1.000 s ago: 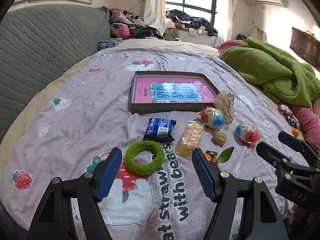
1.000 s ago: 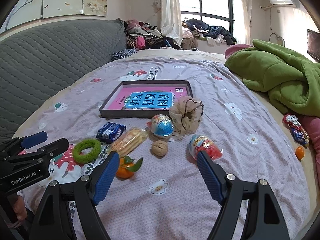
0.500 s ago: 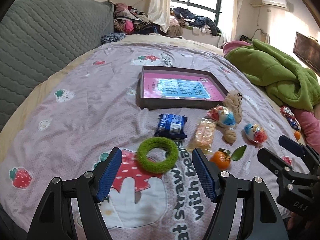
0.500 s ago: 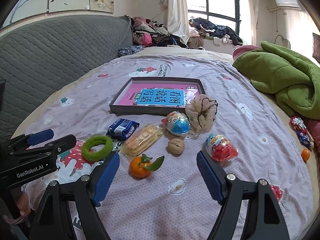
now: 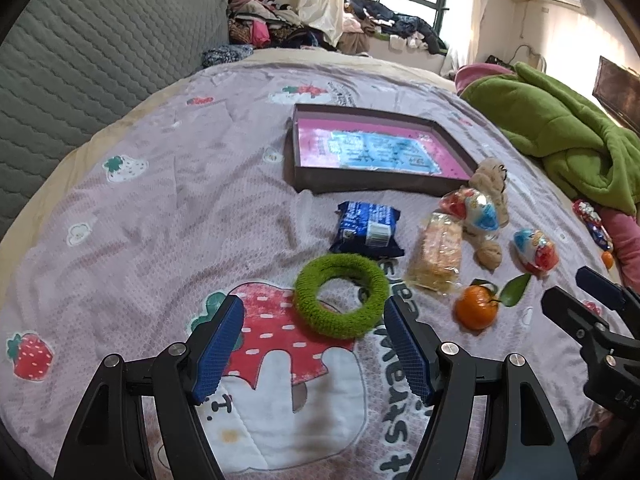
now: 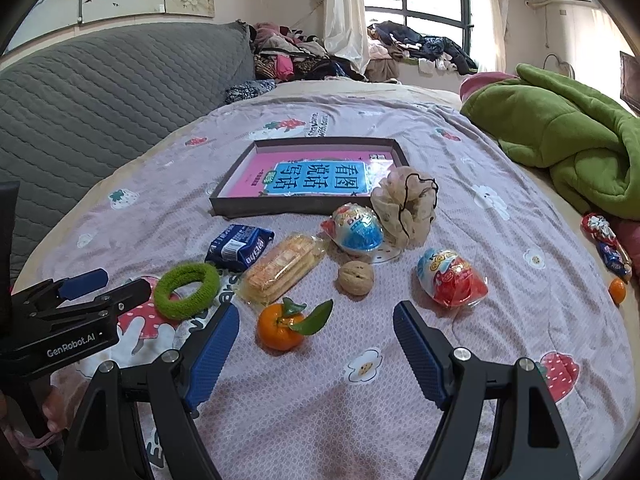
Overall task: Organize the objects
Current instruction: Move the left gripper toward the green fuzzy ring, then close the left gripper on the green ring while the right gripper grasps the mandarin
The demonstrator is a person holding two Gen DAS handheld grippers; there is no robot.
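Observation:
A shallow dark tray (image 5: 304, 184) (image 6: 224, 210) with a pink and blue sheet inside lies on the bed. In front of it lie a green fuzzy ring (image 5: 341, 301) (image 6: 187, 290), a blue snack pack (image 5: 367, 231) (image 6: 239, 246), a cracker pack (image 5: 438, 258) (image 6: 286, 266), a mandarin with leaf (image 5: 477, 312) (image 6: 282, 328), a walnut (image 6: 356, 277), two foil eggs (image 6: 357, 229) (image 6: 452, 278) and a beige scrunchie (image 6: 405, 204). My left gripper (image 5: 314, 346) is open, just short of the green ring. My right gripper (image 6: 316, 354) is open, just short of the mandarin.
A crumpled green blanket (image 6: 568, 132) lies at the right. Wrapped candies (image 6: 606, 240) and a small orange (image 6: 617, 290) lie near the right bed edge. A grey quilted headboard (image 6: 100, 92) is at the left, with heaped clothes (image 6: 304, 60) at the back.
Both grippers have moved forward and lower toward the objects. The green ring now sits just ahead of the left jaws and the mandarin just ahead of the right jaws. No object has moved.

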